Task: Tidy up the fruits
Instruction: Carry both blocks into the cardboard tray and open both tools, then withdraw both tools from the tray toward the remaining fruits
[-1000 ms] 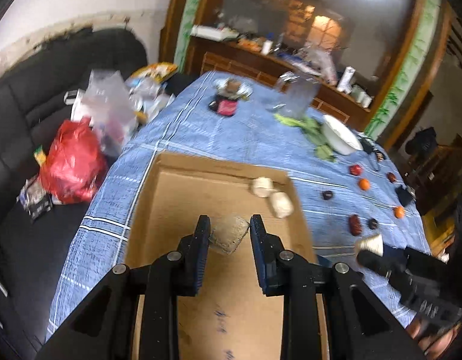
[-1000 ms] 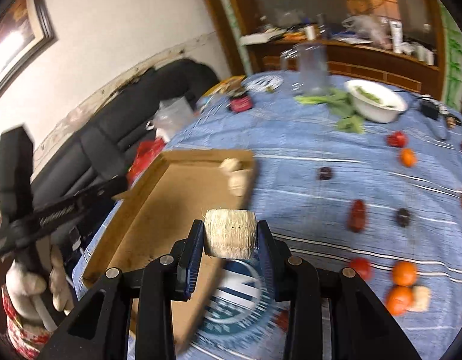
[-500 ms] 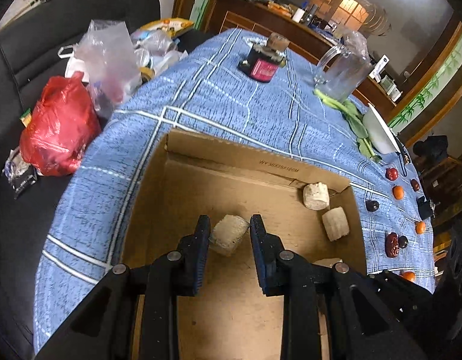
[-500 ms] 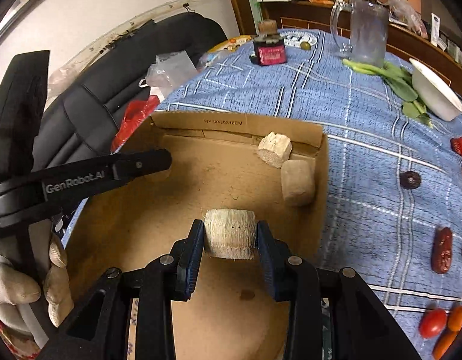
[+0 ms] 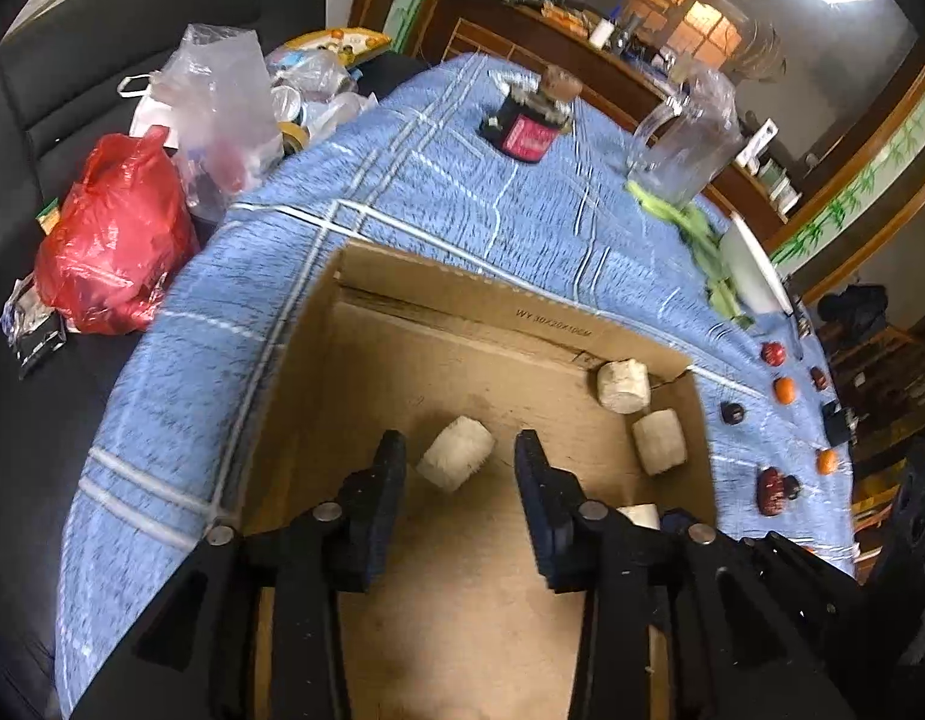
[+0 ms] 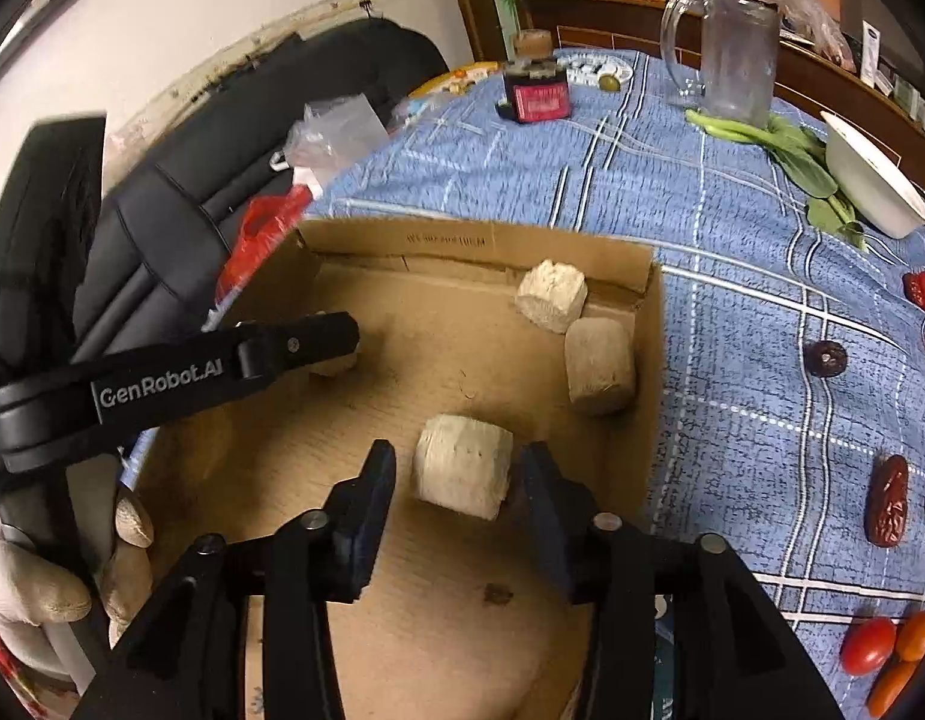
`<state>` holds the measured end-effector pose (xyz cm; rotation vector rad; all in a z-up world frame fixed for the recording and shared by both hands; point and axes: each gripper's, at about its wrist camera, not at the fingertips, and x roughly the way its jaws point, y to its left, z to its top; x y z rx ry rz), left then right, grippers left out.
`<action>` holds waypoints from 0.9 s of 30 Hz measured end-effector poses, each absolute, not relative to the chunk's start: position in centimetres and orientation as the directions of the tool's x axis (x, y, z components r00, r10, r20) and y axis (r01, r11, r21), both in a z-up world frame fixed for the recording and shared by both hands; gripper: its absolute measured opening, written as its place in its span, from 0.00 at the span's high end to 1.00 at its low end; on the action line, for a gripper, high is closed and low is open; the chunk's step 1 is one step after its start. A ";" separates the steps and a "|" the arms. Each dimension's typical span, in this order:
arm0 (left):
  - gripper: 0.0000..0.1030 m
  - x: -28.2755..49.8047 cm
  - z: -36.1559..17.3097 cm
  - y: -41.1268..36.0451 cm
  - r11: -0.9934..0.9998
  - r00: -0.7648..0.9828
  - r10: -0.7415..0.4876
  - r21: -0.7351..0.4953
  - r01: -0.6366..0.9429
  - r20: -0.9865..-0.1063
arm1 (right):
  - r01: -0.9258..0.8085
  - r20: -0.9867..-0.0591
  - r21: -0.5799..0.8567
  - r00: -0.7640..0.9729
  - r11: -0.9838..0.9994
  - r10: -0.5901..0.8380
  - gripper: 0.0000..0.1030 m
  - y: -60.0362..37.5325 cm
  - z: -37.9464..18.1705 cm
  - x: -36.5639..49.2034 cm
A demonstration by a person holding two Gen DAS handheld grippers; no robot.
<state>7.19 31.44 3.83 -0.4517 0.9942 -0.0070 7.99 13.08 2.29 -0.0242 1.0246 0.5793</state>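
Observation:
An open cardboard box (image 5: 462,300) (image 6: 474,240) sits on the blue checked tablecloth. Two pale sugarcane chunks (image 5: 623,386) (image 6: 600,366) lie in its far right corner. My left gripper (image 5: 459,456) is open over the box, with a pale chunk (image 5: 455,453) loose between its fingers. My right gripper (image 6: 456,471) is open over the box, with another pale chunk (image 6: 462,474) between its fingers, near the right one. The left gripper's arm (image 6: 180,372) shows in the right wrist view.
Red dates, dark fruits, small oranges and tomatoes (image 6: 888,498) (image 5: 774,489) lie on the cloth right of the box. A glass mug (image 6: 732,54), a white bowl (image 6: 870,180), greens and a red-labelled jar (image 6: 537,96) stand further back. Plastic bags (image 5: 114,234) lie on the black sofa at left.
Both grippers have opened and let go of their chunks inside the box. The right gripper came over the box from the table side during the last second.

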 end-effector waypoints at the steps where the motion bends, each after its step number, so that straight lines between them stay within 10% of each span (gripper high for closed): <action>1: 0.55 6.4 4.6 31.6 0.903 0.569 -0.205 -0.379 -0.204 -0.796 | -0.468 -0.802 0.243 0.396 0.850 0.448 0.52 12.8 2.8 7.6; 14: 0.31 -6.6 12.9 24.2 0.929 0.776 -0.190 -0.366 -0.056 -0.602 | -0.301 -0.639 0.387 0.593 0.871 0.489 0.41 -1.1 6.6 -2.5; 27: 0.31 -10.3 10.4 15.7 0.928 0.710 -0.272 -0.373 0.014 -0.650 | 0.009 -0.544 0.523 0.773 0.853 0.325 0.39 -18.4 7.8 -8.8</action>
